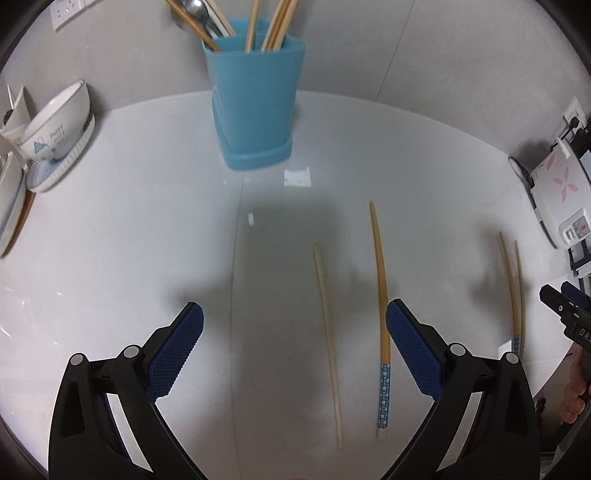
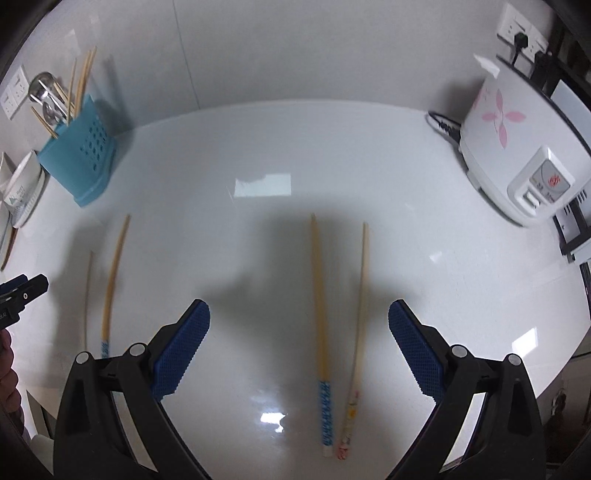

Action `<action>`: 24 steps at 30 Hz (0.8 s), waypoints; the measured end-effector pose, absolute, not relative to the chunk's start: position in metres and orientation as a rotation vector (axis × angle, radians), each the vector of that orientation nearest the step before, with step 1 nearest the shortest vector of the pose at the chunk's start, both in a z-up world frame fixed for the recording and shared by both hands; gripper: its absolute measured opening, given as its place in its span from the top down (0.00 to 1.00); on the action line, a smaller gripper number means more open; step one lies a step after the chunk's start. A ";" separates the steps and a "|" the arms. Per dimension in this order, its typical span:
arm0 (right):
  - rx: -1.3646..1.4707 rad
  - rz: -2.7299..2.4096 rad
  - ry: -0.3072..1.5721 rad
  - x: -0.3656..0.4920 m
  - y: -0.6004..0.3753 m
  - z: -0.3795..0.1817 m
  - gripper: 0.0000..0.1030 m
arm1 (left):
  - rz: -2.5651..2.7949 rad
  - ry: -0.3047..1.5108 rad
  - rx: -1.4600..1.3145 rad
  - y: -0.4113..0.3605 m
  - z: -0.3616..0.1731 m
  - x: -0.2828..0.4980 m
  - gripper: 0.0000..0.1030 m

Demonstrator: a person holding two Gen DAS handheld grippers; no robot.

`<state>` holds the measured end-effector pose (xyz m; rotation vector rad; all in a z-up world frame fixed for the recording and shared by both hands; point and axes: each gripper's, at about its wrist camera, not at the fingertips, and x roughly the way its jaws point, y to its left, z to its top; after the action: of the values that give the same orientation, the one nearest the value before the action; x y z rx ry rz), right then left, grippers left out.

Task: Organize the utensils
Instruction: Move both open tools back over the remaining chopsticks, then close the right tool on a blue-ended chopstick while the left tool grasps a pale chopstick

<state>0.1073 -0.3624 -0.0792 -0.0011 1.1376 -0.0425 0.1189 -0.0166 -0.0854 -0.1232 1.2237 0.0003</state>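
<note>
A blue utensil holder [image 1: 255, 107] stands at the back of the white table, with chopsticks and spoons [image 1: 195, 14] in it. My left gripper [image 1: 294, 332] hovers open above the table; a pale plain chopstick [image 1: 327, 332] and a yellow chopstick with a blue patterned end [image 1: 382, 314] lie between its fingers. In the right wrist view my right gripper [image 2: 299, 332] is open over another blue-ended chopstick [image 2: 319, 314] and a pale chopstick with a flowered end [image 2: 360, 314]. The holder [image 2: 79, 162] shows there at far left.
A white bowl on a ribbed saucer [image 1: 55, 133] and stacked plates sit at the left edge. A white rice cooker with pink flowers [image 2: 517, 147] stands at the right, with its cord and wall sockets behind. The table's front edge curves close at the right.
</note>
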 end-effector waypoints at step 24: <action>0.003 -0.013 1.454 0.112 -0.372 -0.139 0.54 | 0.092 1.474 -0.079 -0.036 -0.149 0.109 0.12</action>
<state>0.1122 -0.3717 -0.1390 0.0029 1.4539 -0.0127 0.1094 -0.0362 -0.1493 -0.0792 1.4737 0.0920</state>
